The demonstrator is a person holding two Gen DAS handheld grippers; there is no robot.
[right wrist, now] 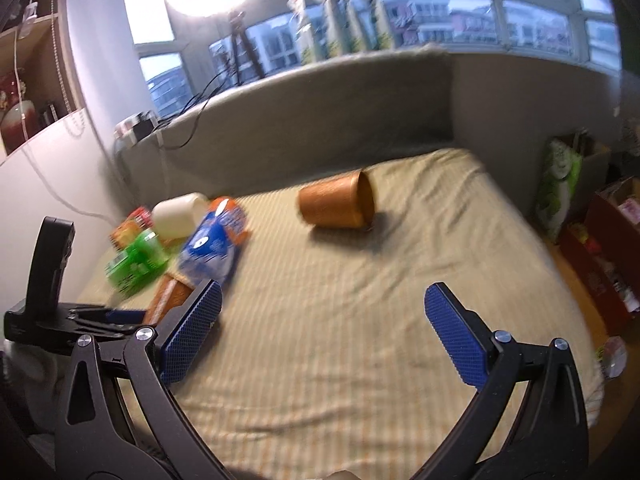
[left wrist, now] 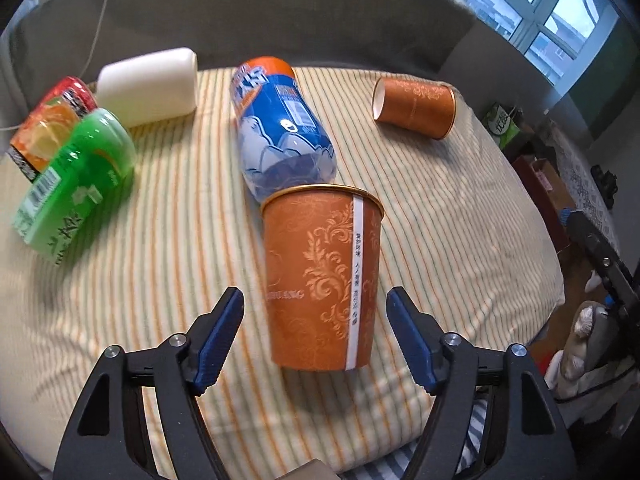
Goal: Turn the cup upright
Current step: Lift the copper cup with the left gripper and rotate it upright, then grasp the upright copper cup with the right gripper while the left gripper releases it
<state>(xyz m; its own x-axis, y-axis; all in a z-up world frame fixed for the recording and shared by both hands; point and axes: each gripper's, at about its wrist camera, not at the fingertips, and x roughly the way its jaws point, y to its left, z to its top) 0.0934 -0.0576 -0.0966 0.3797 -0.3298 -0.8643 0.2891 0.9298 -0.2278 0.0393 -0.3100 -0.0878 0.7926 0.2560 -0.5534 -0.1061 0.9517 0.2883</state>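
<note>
Left gripper [left wrist: 315, 312]: spread wide, its blue-padded fingers [left wrist: 218, 340] on either side of the near cup with a gap on both sides, touching nothing.
Near cup [left wrist: 322, 276]: an orange paper cup with a leafy pattern and a white seam strip, standing with its gold-rimmed mouth up on the striped blanket [left wrist: 460, 220], right between the left gripper's fingers.
Blue bottle [left wrist: 280, 128]: a clear plastic bottle with a blue label and orange cap end, lying on its side just behind the near cup; its base end sits right at the cup's rim.
Right gripper [right wrist: 323, 320]: spread wide and holding nothing, hovering over bare blanket; this view is blurred.
Far cup [right wrist: 340, 202]: a second orange cup, lying on its side on the blanket well beyond the right gripper's fingers, mouth turned to the right in the right wrist view. In the left wrist view it lies at the far right of the blanket, apart from the bottles.
Green bottle [left wrist: 76, 184]: lying on its side at the left edge of the blanket.
Red and orange bottle [left wrist: 52, 124]: lying just behind the green bottle, touching it.
White bottle [left wrist: 148, 86]: lying on its side at the far left, near the grey padded wall [left wrist: 280, 12].
Windows [right wrist: 440, 12]: run along behind the grey wall, with buildings outside.
</note>
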